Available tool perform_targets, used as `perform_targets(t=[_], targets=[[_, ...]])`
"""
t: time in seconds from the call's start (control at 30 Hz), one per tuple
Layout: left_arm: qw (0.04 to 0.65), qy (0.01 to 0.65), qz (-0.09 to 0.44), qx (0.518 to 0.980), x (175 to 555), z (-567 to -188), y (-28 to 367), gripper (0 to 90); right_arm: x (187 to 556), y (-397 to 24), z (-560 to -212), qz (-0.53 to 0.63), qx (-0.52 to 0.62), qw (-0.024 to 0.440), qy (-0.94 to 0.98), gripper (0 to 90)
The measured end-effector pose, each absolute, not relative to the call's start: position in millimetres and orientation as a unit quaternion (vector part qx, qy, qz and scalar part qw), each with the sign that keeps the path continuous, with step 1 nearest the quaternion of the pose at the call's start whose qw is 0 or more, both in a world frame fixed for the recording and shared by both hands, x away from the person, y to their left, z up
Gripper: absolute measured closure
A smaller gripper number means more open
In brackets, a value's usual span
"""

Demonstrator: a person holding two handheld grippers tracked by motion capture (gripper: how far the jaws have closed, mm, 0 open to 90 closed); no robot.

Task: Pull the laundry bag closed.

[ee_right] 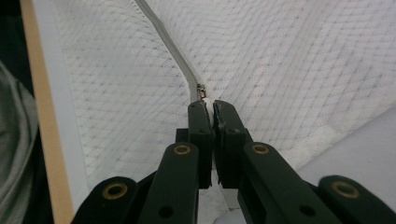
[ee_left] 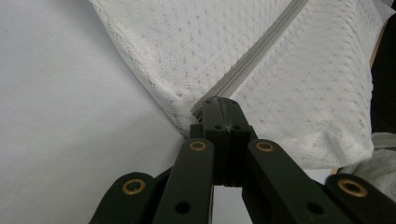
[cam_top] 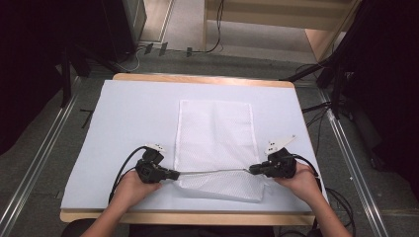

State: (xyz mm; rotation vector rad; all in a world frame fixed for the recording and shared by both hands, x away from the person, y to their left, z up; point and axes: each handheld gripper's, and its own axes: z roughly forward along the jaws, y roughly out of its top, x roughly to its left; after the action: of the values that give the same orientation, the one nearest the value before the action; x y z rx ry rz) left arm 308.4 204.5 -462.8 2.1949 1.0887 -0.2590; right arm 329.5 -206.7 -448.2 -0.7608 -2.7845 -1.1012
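Between my grippers lies a white mesh bag [cam_top: 217, 143] on the table [cam_top: 128, 118]. Left gripper [ee_left: 219, 105] clamps its zipper [ee_left: 261, 51] end; right gripper [ee_right: 208, 108] pinches the zipper pull [ee_right: 202, 91]. Next, I judge, draw the pull along.

One mesh bag [cam_top: 215, 143] (zippered), two hand-held grippers.

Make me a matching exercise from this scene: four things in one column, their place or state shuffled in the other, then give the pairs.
Things:
1. white mesh zip bag
2. grey zipper strip
3. left black tongs
4. right black tongs

States or places:
A. clamped at the bag's right end, next to the small metal slider
B. stretched straight between the two tongs
C. lying flat on the white table cover
D. clamped on the bag's left corner, where the zipper ends

Pairs: 1-C, 2-B, 3-D, 4-A
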Motion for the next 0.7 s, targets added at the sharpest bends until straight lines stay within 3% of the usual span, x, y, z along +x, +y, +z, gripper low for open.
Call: perform_targets(t=[0.7], targets=[[0.332, 0.411, -0.091, 0.844, 307.2, -462.2, 203.6, 90.0, 329.9, -214.1, -447.3, -0.362, -0.250, 0.028, -0.898, 89.2]])
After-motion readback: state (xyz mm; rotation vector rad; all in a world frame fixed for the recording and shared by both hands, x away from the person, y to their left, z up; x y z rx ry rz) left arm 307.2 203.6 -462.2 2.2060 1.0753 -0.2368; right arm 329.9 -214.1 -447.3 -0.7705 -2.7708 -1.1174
